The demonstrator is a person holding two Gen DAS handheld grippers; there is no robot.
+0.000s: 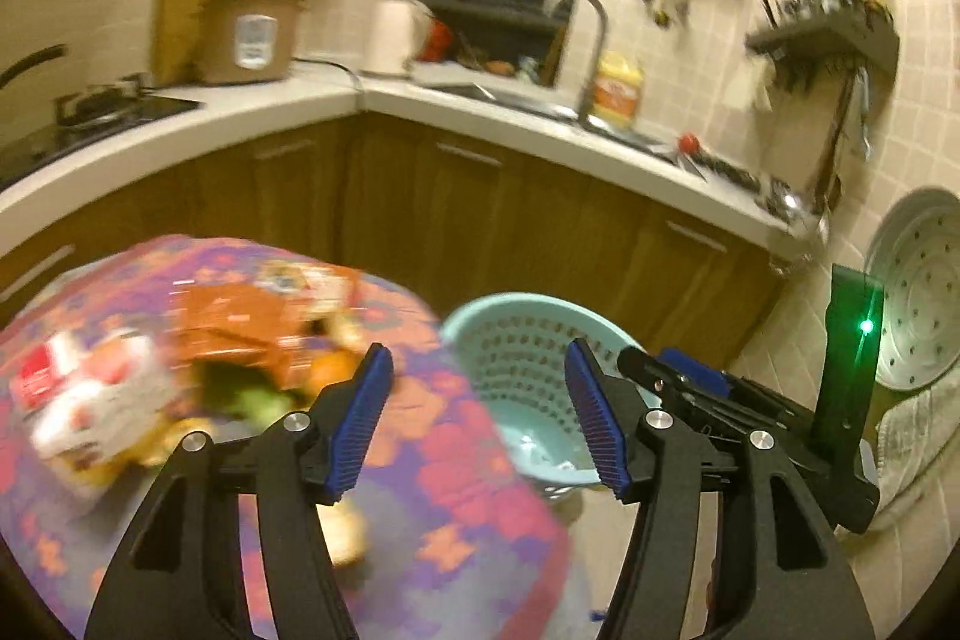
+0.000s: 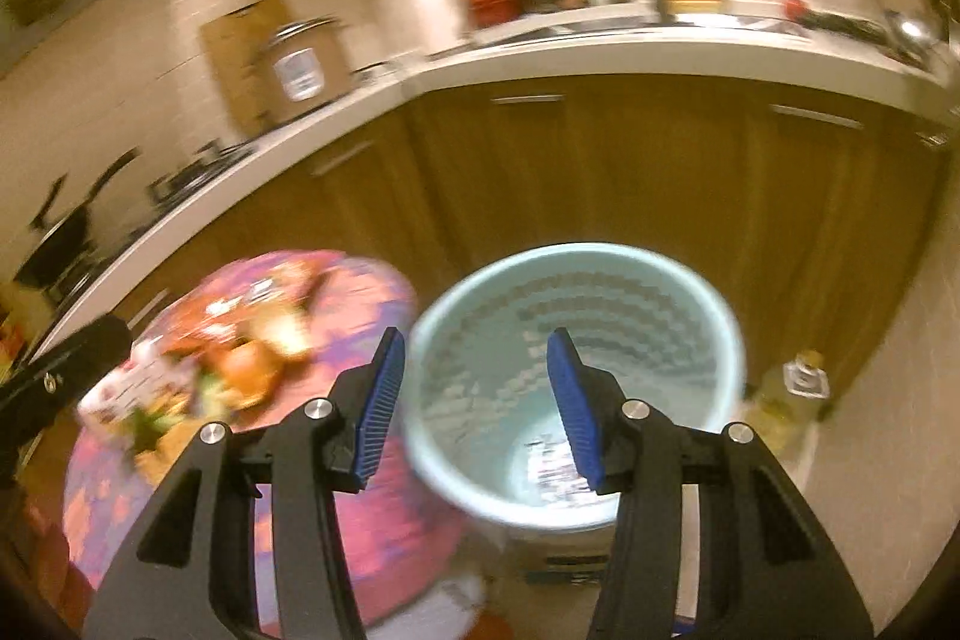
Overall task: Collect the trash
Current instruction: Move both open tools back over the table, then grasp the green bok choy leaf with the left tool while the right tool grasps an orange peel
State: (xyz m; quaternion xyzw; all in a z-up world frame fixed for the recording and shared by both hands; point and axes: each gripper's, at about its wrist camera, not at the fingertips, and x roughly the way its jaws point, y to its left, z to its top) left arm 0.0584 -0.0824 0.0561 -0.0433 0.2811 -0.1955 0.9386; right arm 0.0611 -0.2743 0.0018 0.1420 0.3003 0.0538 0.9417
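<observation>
One light-blue perforated bin [image 2: 576,382]; one floral-cloth table [image 1: 468,460]; one blurred trash pile [image 1: 198,376], items uncountable.

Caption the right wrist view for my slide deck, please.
Open right gripper above a pale blue bin, trash pile on the floral table alongside.

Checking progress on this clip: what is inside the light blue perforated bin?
The right wrist view looks into the light blue bin: one pale crumpled scrap lies at the bottom, otherwise bare. The right gripper finger covers part of the floor; blur hides detail.
</observation>
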